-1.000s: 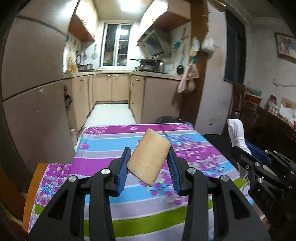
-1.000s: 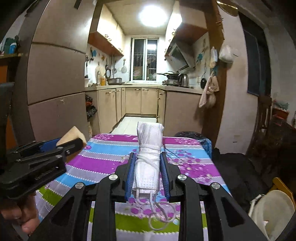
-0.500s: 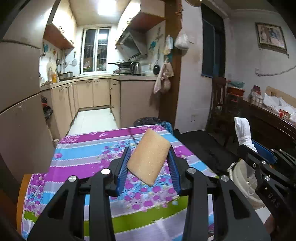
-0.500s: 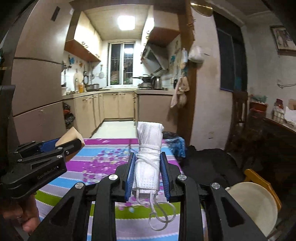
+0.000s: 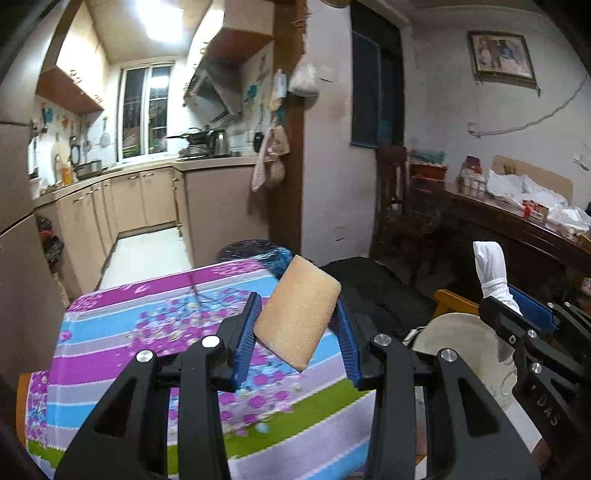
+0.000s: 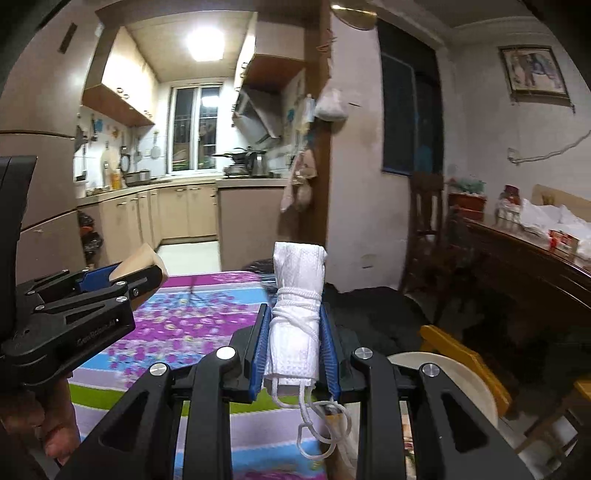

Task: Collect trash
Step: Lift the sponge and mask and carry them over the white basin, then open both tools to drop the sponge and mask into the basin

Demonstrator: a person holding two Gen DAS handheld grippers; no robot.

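Setting: a lived-in home, seen from my position at a dining surface (image 5: 155, 332) under a floral striped cloth. Ahead, a kitchen: beige cabinets (image 5: 144, 199), stove with kettle (image 5: 218, 142), range hood (image 5: 212, 96), barred window (image 5: 146, 110). Right: framed picture (image 5: 502, 55), wooden chair (image 5: 391, 195), cluttered dark sideboard (image 5: 517, 229).

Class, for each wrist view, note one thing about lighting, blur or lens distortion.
Left wrist view: the ceiling light is blown out, the tablecloth is smeared, and the held sponge is sharp. Right wrist view: fisheye bends the walls, the ceiling light glares, and the rolled mask is crisp.
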